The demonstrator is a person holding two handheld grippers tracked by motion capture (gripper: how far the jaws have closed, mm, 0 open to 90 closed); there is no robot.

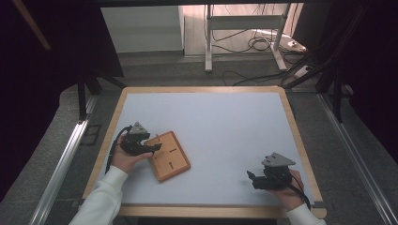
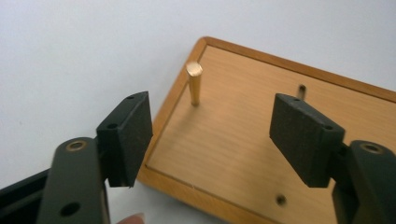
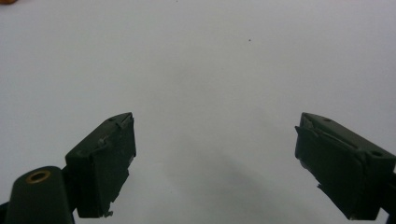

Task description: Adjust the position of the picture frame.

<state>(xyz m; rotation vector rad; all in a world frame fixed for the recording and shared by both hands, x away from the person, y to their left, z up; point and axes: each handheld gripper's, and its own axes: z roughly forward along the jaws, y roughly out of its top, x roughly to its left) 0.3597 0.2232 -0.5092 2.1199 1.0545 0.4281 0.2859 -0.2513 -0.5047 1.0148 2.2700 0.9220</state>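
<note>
Right gripper (image 1: 256, 179) nearest, low over the white table (image 1: 225, 122) near the front right corner; jaws spread wide, bare surface between them. Left gripper (image 1: 152, 149) a little farther in, at the left side, over the near-left edge of the wooden board (image 1: 176, 164); jaws spread, pinching nothing. Board lies flat on the table, angled. One brass peg (image 2: 194, 84) stands upright near the board's edge, beyond the left pads (image 2: 133, 135), untouched. Small holes (image 2: 280, 199) dot the board.
</note>
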